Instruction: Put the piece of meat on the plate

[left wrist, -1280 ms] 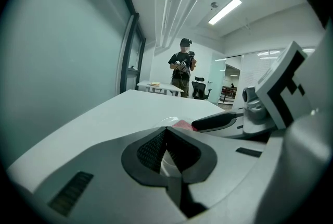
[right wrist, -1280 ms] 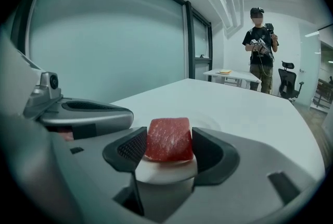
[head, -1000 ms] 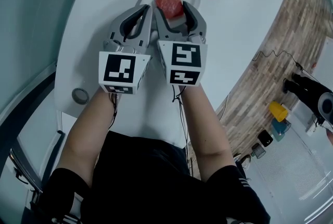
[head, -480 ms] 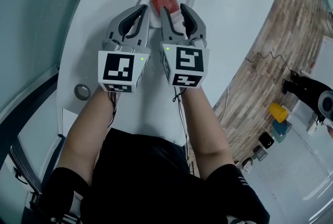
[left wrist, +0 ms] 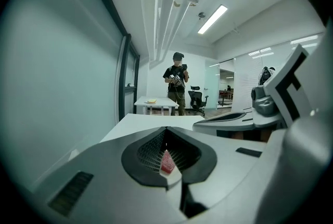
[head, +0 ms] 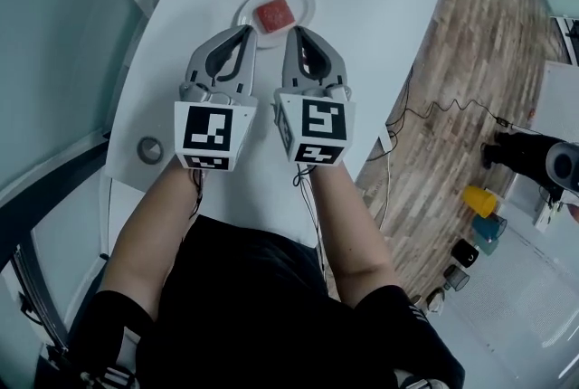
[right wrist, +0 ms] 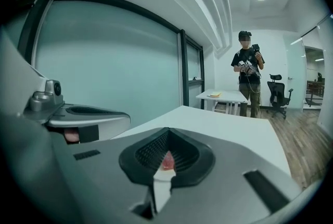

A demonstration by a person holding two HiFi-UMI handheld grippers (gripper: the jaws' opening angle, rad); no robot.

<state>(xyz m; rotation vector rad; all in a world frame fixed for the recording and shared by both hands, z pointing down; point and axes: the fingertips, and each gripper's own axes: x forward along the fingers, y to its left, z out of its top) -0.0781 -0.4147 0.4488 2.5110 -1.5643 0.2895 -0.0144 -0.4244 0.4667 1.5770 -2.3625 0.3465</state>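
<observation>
The red block of meat (head: 274, 14) now lies on the clear round plate (head: 304, 2) (task looks done). The right gripper (head: 295, 33) has let go, drawn back and shut empty, like the left gripper (head: 248, 31).

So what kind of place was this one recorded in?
Probably an office-type workroom, possibly a lab. A glass partition wall runs along one side, a swivel office chair stands at the far end, and strip ceiling lights hang overhead.
</observation>
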